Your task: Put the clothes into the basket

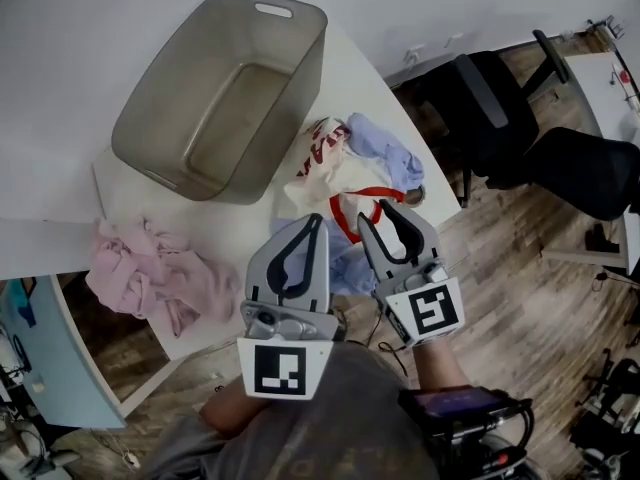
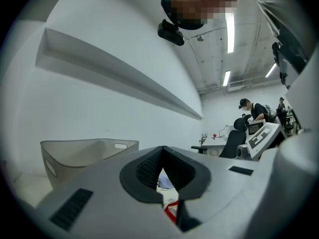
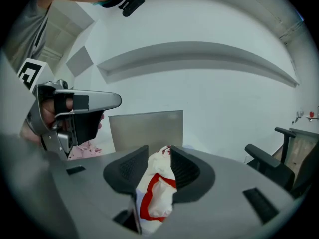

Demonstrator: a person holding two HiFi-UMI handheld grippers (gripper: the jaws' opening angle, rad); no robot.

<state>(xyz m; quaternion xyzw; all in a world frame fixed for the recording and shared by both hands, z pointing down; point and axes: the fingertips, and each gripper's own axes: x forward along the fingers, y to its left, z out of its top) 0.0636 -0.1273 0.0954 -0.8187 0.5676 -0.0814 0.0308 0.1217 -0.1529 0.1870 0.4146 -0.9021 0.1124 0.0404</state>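
The grey plastic basket (image 1: 300, 28) stands empty at the back of the white table (image 1: 60, 88). A white garment with red trim (image 1: 320, 163) lies in a pile with a light blue one (image 1: 385, 148) at the table's near right edge. A pink heap (image 1: 150, 273) lies at the near left. My left gripper (image 1: 318, 220) hangs shut and empty above the pile. My right gripper (image 1: 385, 208) is beside it, jaws a little apart. In the right gripper view the white and red garment (image 3: 157, 193) fills the gap between the pads (image 3: 184, 168). The basket (image 3: 144, 128) rises behind.
Two black office chairs (image 1: 500, 108) (image 1: 590, 168) stand on the wooden floor to the right of the table. The table's right edge runs diagonally just past the blue garment. A person sits at a desk far off in the left gripper view.
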